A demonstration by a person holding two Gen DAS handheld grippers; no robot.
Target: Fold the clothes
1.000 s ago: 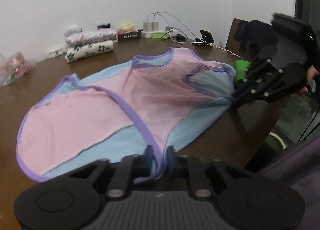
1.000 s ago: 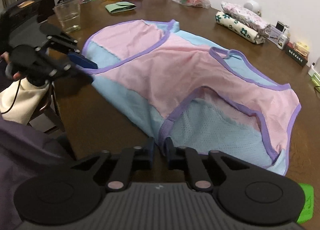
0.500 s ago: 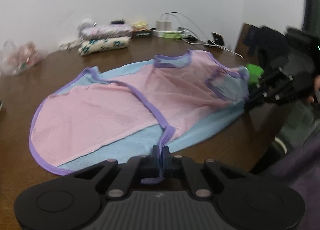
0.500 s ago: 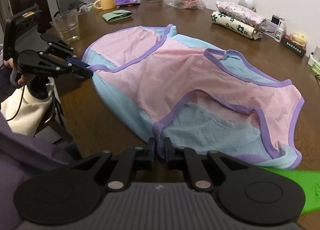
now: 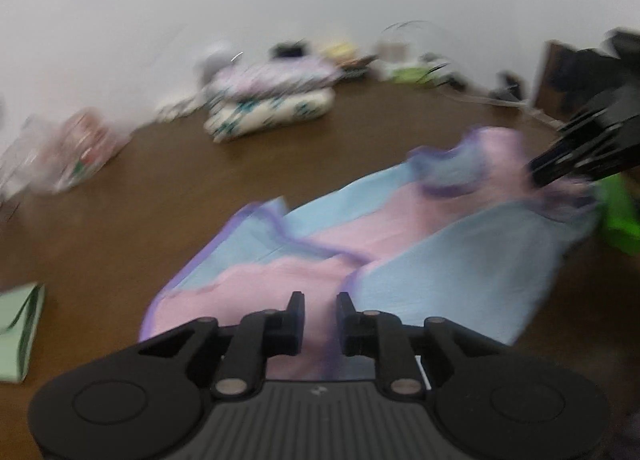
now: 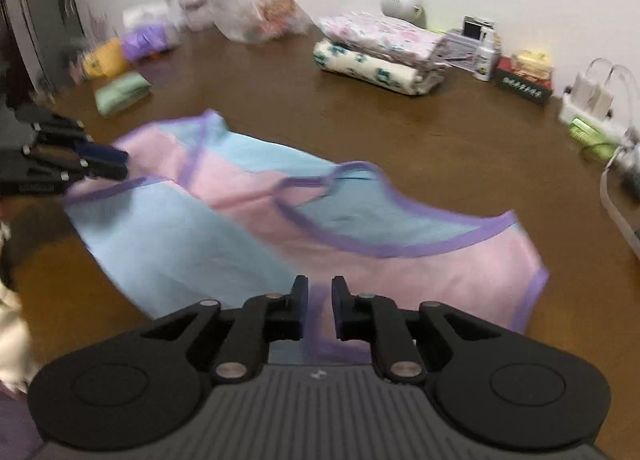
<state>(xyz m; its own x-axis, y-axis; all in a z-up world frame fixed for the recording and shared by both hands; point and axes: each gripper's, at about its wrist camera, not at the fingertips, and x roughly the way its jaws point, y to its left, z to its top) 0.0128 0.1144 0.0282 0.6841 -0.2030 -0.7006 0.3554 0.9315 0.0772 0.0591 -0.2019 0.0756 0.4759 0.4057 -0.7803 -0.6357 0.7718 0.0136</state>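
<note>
Brown table [image 6: 460, 148]; both grippers' fingers [image 5: 294, 320] [image 6: 298, 312] opening, slightly apart, pink-blue garment [image 6: 248, 212] between, unpinched.

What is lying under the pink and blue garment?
The brown table shows all around the pink and blue garment, so it rests on that. A green thing shows beside its edge; anything fully underneath is covered.
</note>
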